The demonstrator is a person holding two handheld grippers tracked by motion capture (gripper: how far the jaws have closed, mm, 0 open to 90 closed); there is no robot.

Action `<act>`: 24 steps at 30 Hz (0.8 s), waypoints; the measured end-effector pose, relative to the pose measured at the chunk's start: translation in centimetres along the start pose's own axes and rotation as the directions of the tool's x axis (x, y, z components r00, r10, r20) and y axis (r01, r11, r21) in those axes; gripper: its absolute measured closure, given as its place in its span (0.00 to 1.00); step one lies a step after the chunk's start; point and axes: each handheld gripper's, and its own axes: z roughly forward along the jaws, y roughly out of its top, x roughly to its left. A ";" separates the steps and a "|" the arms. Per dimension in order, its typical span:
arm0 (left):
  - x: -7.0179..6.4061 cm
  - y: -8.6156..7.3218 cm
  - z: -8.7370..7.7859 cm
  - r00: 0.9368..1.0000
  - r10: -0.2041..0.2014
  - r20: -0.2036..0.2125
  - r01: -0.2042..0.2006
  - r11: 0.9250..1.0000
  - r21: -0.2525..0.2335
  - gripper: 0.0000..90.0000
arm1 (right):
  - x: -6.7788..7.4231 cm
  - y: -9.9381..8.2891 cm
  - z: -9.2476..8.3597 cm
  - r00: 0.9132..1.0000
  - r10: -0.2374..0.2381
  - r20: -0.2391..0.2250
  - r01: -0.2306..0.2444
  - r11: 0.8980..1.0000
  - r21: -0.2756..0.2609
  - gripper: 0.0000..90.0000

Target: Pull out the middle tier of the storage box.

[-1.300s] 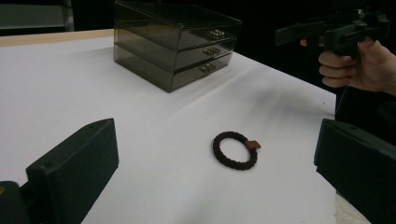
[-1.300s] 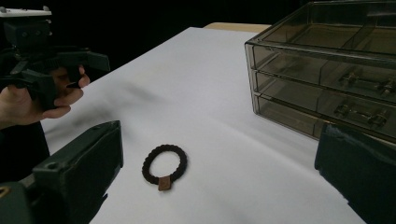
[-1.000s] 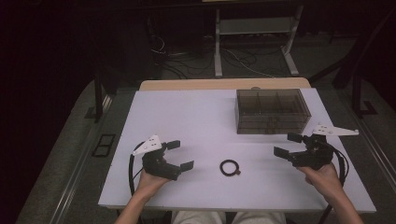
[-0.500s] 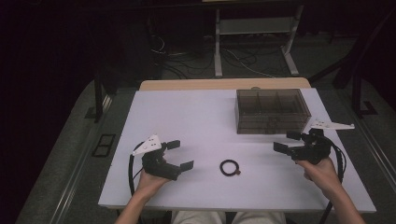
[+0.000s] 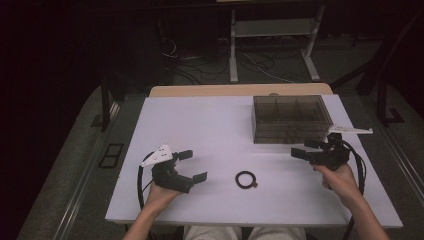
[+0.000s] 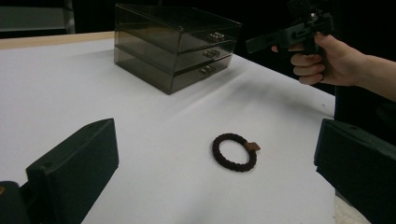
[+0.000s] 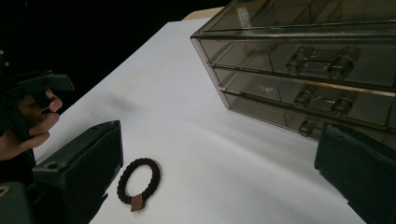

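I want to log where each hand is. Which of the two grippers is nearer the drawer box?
The right gripper: it is held just in front of the smoky drawer box, while the left gripper sits across the table beyond the hair tie.

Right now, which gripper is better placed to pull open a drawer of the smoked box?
Right. The right gripper hangs open just in front of the drawer box, facing its handles. The left gripper, also open, sits farther off, beyond the hair tie.

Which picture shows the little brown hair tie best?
The left gripper view: the hair tie lies whole and close, braided with a small tan tab. The right gripper view shows it too, darker, beside a jaw. The high view shows a tiny ring.
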 end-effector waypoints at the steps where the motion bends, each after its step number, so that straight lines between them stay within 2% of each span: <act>1: 0.0 0.0 0.0 1.000 0.000 0.001 0.000 1.000 -0.001 0.00 | -0.1 0.0 0.1 1.000 0.005 0.000 -0.005 1.000 0.000 0.01; 5: 0.0 0.0 0.0 1.000 0.001 0.001 -0.001 1.000 -0.001 0.00 | -0.8 0.0 0.5 0.999 0.038 -0.005 -0.038 0.999 -0.003 0.01; 10: 0.0 0.0 0.0 1.000 0.000 0.003 0.000 1.000 -0.002 0.00 | -1.5 0.0 0.8 0.994 0.109 -0.016 -0.109 0.994 -0.014 0.01; 13: 0.0 0.0 0.0 1.000 0.001 0.003 -0.001 1.000 -0.003 0.00 | -1.8 -0.1 0.9 0.985 0.174 -0.015 -0.174 0.985 -0.013 0.01; 16: 0.0 0.0 0.0 1.000 0.001 0.002 -0.001 1.000 -0.003 0.00 | -2.0 -0.2 0.9 0.973 0.229 -0.013 -0.229 0.973 -0.040 0.01; 17: 0.0 0.0 0.0 1.000 0.001 0.002 -0.001 1.000 -0.004 0.00 | -2.0 -0.2 0.9 0.973 0.229 -0.013 -0.229 0.973 -0.040 0.01; 19: 0.0 0.0 0.0 1.000 0.001 0.002 -0.001 1.000 -0.004 0.00 | -2.1 -0.1 0.9 0.965 0.263 -0.017 -0.263 0.964 -0.046 0.01; 24: 0.0 0.0 0.0 1.000 0.001 0.000 -0.001 1.000 -0.005 0.00 | -2.5 -0.2 0.9 0.955 0.297 -0.013 -0.297 0.953 -0.058 0.01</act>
